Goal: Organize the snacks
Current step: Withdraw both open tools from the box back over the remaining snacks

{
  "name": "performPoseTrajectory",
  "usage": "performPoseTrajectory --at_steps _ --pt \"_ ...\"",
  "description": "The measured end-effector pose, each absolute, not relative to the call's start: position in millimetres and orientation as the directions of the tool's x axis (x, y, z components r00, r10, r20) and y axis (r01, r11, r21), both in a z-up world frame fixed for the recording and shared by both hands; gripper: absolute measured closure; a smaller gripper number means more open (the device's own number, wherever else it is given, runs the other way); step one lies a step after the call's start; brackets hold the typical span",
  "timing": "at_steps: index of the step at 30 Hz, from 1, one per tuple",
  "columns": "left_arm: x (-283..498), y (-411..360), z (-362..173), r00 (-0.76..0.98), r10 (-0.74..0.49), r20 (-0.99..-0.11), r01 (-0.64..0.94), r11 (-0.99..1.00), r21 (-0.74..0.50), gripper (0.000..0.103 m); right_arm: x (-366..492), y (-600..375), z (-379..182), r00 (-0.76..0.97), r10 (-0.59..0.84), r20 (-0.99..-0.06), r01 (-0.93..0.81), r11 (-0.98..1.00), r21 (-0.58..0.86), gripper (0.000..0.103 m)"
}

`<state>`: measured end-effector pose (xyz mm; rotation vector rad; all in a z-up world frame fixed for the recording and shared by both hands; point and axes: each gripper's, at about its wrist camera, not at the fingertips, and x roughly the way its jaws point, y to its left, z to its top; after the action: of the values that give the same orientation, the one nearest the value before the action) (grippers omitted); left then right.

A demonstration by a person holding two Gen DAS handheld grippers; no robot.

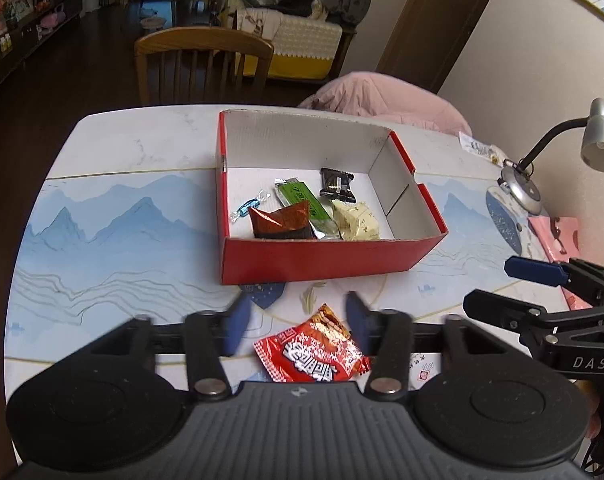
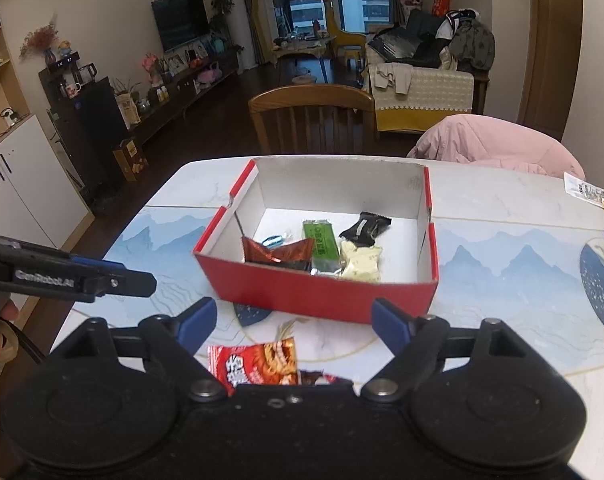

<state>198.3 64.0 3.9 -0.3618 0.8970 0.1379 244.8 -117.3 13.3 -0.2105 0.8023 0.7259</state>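
- Fingers [image 1: 358, 312] of the left gripper [image 1: 297, 322] are spread apart, one on each side of the red snack packet [image 1: 314, 354], which lies flat on the table [image 1: 113, 216] just in front of the red box [image 1: 326, 258]. No contact between pads and wrapper can be made out, so the packet is judged to be straddled and not yet gripped.
- That straddling stance is judged to be a set-up for closing on the packet from both sides, the wrapper being thin and flat enough to be pinched only at its edges or its puffed middle.
- Blue fingers [image 2: 388, 322] of the right gripper [image 2: 293, 322] are likewise held wide apart, with nothing between them; the same packet [image 2: 257, 364] is seen low in that view, partly hidden by the gripper body. This gripper is seen hovering to the side [image 1: 538, 292], probably kept clear so the left can work.
- Inside the box, against its near wall, five wrapped snacks are gathered: a blue twist candy [image 1: 249, 207], a dark red pouch [image 1: 281, 222], a green bar [image 1: 304, 204], a black packet [image 1: 337, 184] and a cream packet [image 1: 356, 222]. The far half is bare, so room for the last packet is judged ample.
- One loose packet is thus left outside; a lift over the near wall is what seems called for.
- Slipping of the glossy foil is the likely risk.
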Motion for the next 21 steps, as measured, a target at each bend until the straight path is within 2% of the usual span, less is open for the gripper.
performPoseTrajectory --at_steps 5,7,10,15,21 --pt "166.3 58.5 -5.3 0.634 -0.027 -0.773 -0.254 0.936 -0.242 0.042 223.1 -126.5 1.1 0.483 0.518 -0.706 -0.671 0.737 0.082 0.014" --pt "156.4 58.4 -11.5 0.630 -0.028 -0.776 -0.259 0.934 -0.244 0.036 215.5 -130.5 -5.9 0.489 0.514 -0.704 -0.671 0.738 0.073 0.014" --pt "144.6 58.6 -21.6 0.620 -0.037 -0.784 -0.267 0.929 -0.255 0.033 206.7 -135.2 -17.0 0.483 0.512 -0.710 -0.672 0.736 0.074 0.013" --pt "131.5 59.0 -44.1 0.583 -0.057 -0.810 -0.292 0.916 -0.274 0.027 193.8 -146.3 -38.1 0.486 0.516 -0.706 -0.664 0.743 0.086 0.003" --pt "123.2 58.6 -84.1 0.507 -0.102 -0.856 -0.336 0.891 -0.305 0.026 193.5 -161.2 -72.5 0.492 0.465 -0.736 -0.632 0.772 0.066 0.001"
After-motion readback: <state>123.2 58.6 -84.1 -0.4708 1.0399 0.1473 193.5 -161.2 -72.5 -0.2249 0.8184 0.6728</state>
